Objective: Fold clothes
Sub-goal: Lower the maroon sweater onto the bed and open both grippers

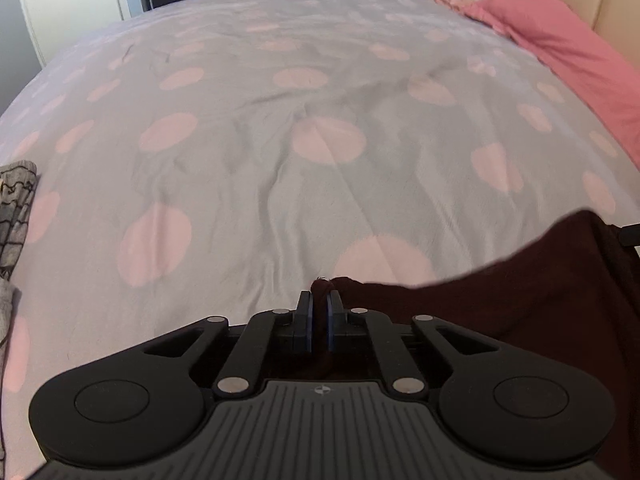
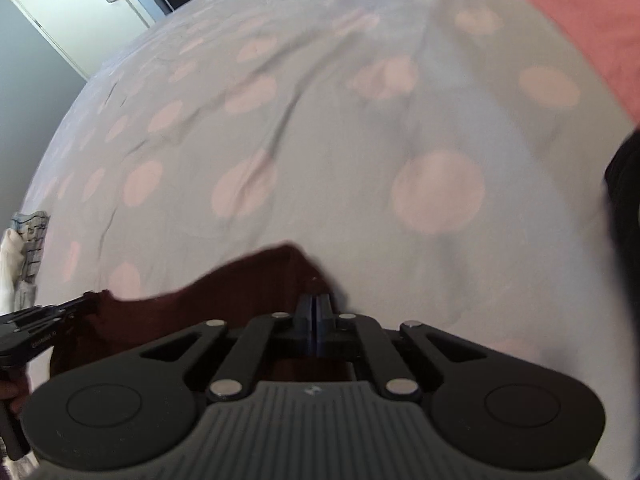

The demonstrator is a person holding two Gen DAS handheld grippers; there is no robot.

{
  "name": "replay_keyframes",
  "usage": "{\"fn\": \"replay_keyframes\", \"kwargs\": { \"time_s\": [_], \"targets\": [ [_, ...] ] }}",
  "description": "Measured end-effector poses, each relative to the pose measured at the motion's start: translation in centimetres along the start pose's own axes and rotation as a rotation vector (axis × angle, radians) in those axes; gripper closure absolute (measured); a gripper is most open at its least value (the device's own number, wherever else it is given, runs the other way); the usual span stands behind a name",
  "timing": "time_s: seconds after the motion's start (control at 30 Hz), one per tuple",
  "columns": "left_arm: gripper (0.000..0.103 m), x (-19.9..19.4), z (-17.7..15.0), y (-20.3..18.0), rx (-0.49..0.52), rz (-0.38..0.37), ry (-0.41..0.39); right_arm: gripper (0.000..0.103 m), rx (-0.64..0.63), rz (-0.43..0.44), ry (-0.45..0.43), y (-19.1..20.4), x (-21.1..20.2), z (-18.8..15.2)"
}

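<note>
The dark maroon garment (image 1: 500, 312) hangs between the two grippers, low over the near part of the bed (image 1: 280, 140), with most of its cloth dropping out of view below the cameras. The left gripper (image 1: 319, 300) has its jaws pinching a small bunch of the maroon cloth at one corner. The right gripper (image 2: 317, 305) has its jaws pressed together, with the cloth's edge caught at the tips, so far as the blurred picture shows.

Both holds look thin, and that is the main risk as I judge it: only a little cloth sits between each pair of jaws, so a tug while spreading the garment could pull a corner free and drop that side into a heap. The edge sags between the two grippers, so if it is laid down slack it may land creased or doubled under itself. The bed cover is rumpled, which could carry wrinkles into any fold pressed onto it. A patterned grey garment (image 1: 16, 208) lies at the left edge of the bed, well apart from the maroon one. A pink pillow (image 1: 560, 40) lies at the far right.

No basket, box or other container shows in either view, so nothing can be said of contents.
</note>
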State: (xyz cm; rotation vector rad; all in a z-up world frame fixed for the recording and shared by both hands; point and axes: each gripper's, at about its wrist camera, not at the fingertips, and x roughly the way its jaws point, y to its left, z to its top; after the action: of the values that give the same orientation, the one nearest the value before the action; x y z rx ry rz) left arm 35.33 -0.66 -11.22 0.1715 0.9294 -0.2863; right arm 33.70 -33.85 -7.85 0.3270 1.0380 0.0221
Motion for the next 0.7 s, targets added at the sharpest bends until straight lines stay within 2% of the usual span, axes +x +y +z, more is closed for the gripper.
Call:
{"fn": "replay_keyframes", "kwargs": {
  "time_s": [0.13, 0.27, 0.43, 0.47, 0.6, 0.7],
  "targets": [
    [0.099, -0.6, 0.9, -0.4, -0.007, 0.038, -0.067, 0.101, -0.085, -0.157, -0.115, 0.6, -0.8, 0.6],
    [0.099, -0.1, 1.4, -0.9, 0.000, 0.039, -0.072, 0.101, -0.151, -0.222, -0.146, 1.1, -0.2, 0.4],
    [0.098, 2.1, 0.9, -1.2, -0.003, 0.054, 0.036, 0.101, -0.158, -0.196, -0.114, 1.1, 0.6, 0.3],
    [0.096, 1.8, 0.9, -1.2, 0.001, 0.053, 0.029, 0.101, -0.155, -0.183, -0.097, 1.1, 0.8, 0.3],
    [0.069, -0.2, 1.1, -1.2, 0.006, 0.053, -0.021, 0.093, -0.177, -0.150, -0.087, 1.1, 0.2, 0.3],
    [0.066, -2.5, 1.2, -0.6, -0.003, 0.060, -0.047, 0.086, -0.190, -0.137, -0.100, 1.2, -1.2, 0.0]
  ]
}}
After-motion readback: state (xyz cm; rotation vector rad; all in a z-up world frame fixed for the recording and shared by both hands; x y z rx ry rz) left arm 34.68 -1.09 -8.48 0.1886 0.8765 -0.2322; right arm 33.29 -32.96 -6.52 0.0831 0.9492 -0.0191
